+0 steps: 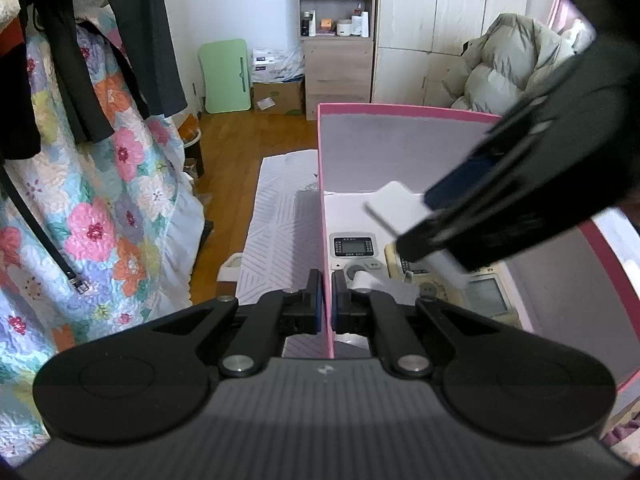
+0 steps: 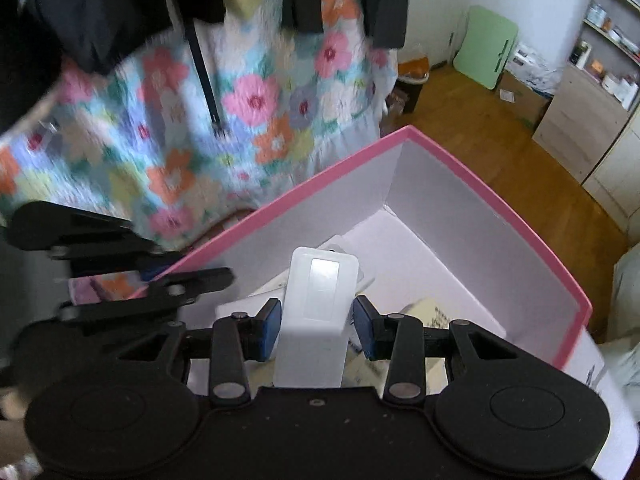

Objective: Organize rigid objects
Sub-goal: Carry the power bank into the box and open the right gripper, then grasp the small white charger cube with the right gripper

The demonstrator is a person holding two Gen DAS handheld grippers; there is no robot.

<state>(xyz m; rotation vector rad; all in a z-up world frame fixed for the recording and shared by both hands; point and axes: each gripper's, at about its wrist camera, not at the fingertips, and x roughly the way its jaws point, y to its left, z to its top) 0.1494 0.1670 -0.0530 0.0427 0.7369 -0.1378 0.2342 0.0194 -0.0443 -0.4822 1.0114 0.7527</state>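
Note:
An open pink box (image 1: 404,111) with grey-white inner walls stands on a white patterned cloth (image 1: 276,216). My left gripper (image 1: 327,300) is shut on the box's left wall, one pad on each side of it. In the right wrist view the left gripper (image 2: 168,270) clamps the pink box (image 2: 496,200) at its rim. My right gripper (image 2: 316,320) is shut on a white remote in a translucent cover (image 2: 320,292) and holds it above the box's inside. From the left wrist view the right gripper (image 1: 414,224) reaches in from the upper right with the white remote (image 1: 394,204). A white remote with a screen (image 1: 354,246) and beige remotes (image 1: 486,292) lie on the box floor.
A floral quilt (image 1: 120,200) with dark clothes (image 1: 132,32) over it hangs close on the left. Wooden floor (image 1: 248,136) lies behind the box, with a green board (image 1: 226,76), a cardboard box, a shelf unit (image 1: 336,32) and a wardrobe. A pale padded jacket (image 1: 508,64) lies at the right.

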